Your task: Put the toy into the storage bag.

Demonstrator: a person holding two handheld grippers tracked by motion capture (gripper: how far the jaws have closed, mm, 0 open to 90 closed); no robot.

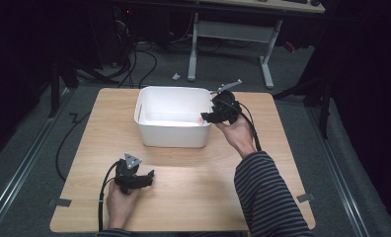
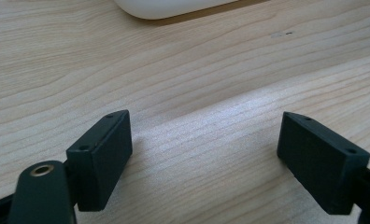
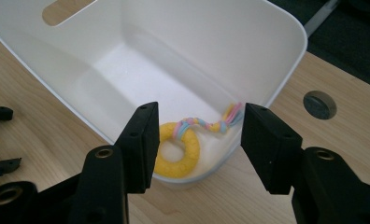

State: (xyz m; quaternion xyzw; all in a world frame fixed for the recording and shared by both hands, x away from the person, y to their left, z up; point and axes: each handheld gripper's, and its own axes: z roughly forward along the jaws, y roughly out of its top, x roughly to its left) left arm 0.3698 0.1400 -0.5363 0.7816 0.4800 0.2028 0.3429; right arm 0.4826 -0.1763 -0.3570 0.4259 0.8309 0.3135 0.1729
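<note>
Wooden counter [image 1: 193, 192], a white plastic tub [image 1: 173, 133] near its far middle.

Right tongs [image 3: 197, 140] hang over the tub's right rim, jaws spread, nothing between them. Seen also from above at the tub's right edge [image 1: 214, 114].

Left tongs [image 2: 204, 154] rest low on the near-left counter, well apart from the tub, jaws spread wide over bare wood. In the high view they sit in the hand near the front edge [image 1: 134, 178].

The thing of interest, by my reading: a yellow ring toy [image 3: 179, 151] lying flat on the tub floor, in the corner nearest the right tongs, against the wall. A twisted cord of pink, blue and yellow strands [image 3: 213, 125] runs from the ring up along that wall.

Handling, as a guess: light. Ring looks soft or rubbery with a textured skin, so not slippery and not fragile. Cord is limp and would dangle. Best hold seems across the ring's band on its open side, away from the wall; the cord knot is a second option.
</note>
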